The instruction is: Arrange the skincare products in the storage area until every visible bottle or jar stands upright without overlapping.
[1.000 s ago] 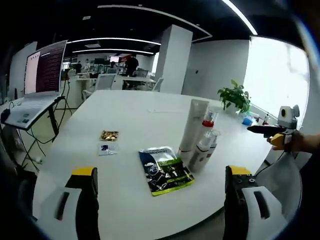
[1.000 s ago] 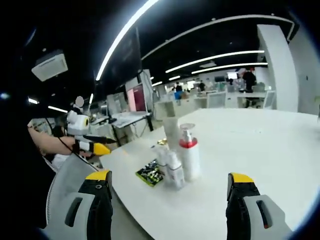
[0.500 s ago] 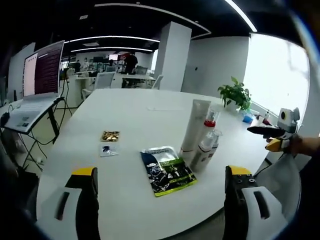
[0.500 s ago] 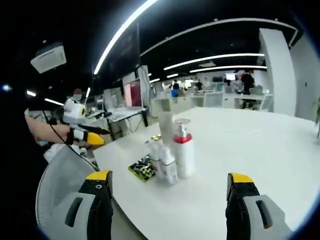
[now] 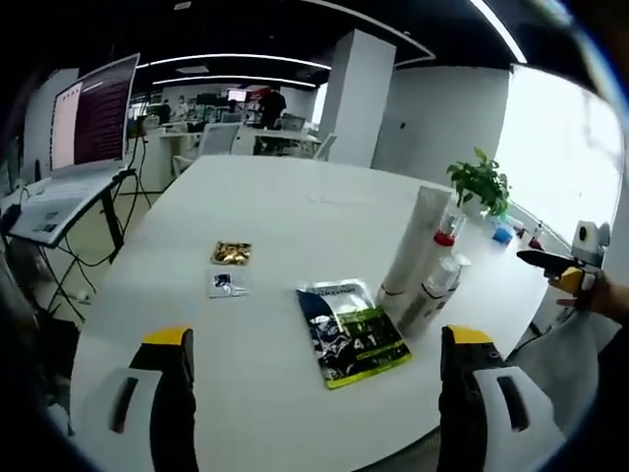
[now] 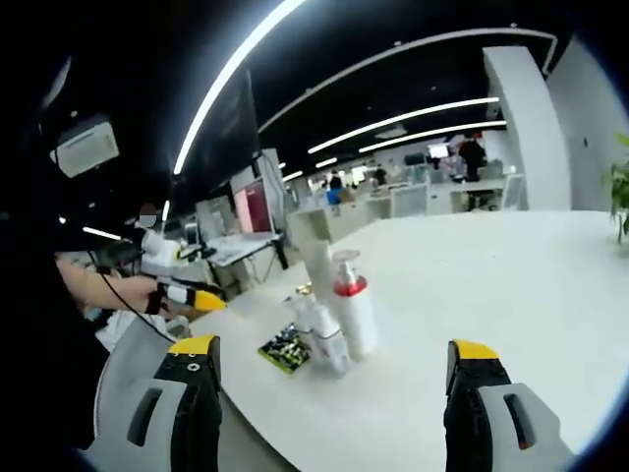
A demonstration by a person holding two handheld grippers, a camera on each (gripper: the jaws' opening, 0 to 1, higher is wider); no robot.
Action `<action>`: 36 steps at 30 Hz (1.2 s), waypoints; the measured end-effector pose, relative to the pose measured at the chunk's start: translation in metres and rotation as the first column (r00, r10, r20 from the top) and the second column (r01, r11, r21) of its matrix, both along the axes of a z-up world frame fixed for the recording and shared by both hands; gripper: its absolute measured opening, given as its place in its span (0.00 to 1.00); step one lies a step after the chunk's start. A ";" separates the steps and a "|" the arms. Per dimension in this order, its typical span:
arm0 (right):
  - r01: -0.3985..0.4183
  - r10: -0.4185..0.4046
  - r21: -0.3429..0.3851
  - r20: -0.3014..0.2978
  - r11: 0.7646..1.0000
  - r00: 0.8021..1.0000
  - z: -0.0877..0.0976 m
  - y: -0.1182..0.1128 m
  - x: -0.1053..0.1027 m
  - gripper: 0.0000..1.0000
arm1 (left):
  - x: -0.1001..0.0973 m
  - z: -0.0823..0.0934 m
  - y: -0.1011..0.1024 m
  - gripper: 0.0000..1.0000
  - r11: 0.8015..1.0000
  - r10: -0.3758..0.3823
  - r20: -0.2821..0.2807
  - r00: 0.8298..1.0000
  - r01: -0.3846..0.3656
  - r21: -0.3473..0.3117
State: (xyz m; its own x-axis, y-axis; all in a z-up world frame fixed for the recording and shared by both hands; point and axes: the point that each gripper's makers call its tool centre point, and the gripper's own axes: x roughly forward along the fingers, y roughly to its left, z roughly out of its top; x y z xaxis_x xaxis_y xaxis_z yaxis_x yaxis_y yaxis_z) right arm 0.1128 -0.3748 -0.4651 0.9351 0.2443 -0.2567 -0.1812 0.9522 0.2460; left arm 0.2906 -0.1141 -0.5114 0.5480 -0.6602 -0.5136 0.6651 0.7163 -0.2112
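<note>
The left gripper view is showing a gold packet and a small blue sachet lying flat on the white table, while the right gripper view is hiding them behind the bottles. Three skincare containers are standing upright, bunched close together: a tall white tube, a red-collared pump bottle and a clear spray bottle, with one green pouch lying flat just beside them. The left gripper and right gripper are both hanging wide open and empty, well short of the cluster.

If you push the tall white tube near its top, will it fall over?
Probably yes. The tall white tube stands upright on a narrow end and rises above the pump bottle with the red collar beside it, so a high push would likely tip it. It also looks light. The bottles close by might catch it or get knocked too.
</note>
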 end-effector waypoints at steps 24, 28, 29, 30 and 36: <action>0.022 -0.023 -0.012 -0.044 1.000 0.999 -0.012 -0.004 -0.002 0.95 | 0.048 -0.063 -0.011 0.87 0.967 0.057 -0.257 0.965 0.011 0.255; 0.027 -0.028 -0.008 -0.053 1.000 0.998 -0.013 -0.005 -0.001 0.94 | 0.058 -0.070 -0.013 0.83 0.964 0.075 -0.275 0.959 0.002 0.267; 0.030 -0.030 -0.008 -0.054 1.000 0.998 -0.013 -0.006 0.000 0.94 | 0.061 -0.071 -0.014 0.83 0.963 0.080 -0.278 0.957 -0.001 0.271; 0.032 -0.033 -0.005 -0.056 0.999 0.998 -0.013 -0.006 0.000 0.94 | 0.060 -0.070 -0.015 0.82 0.962 0.091 -0.280 0.956 -0.013 0.271; 0.045 -0.045 0.005 -0.074 0.999 0.996 -0.017 -0.008 0.000 0.94 | 0.078 -0.075 -0.019 0.76 0.956 0.127 -0.280 0.951 -0.042 0.291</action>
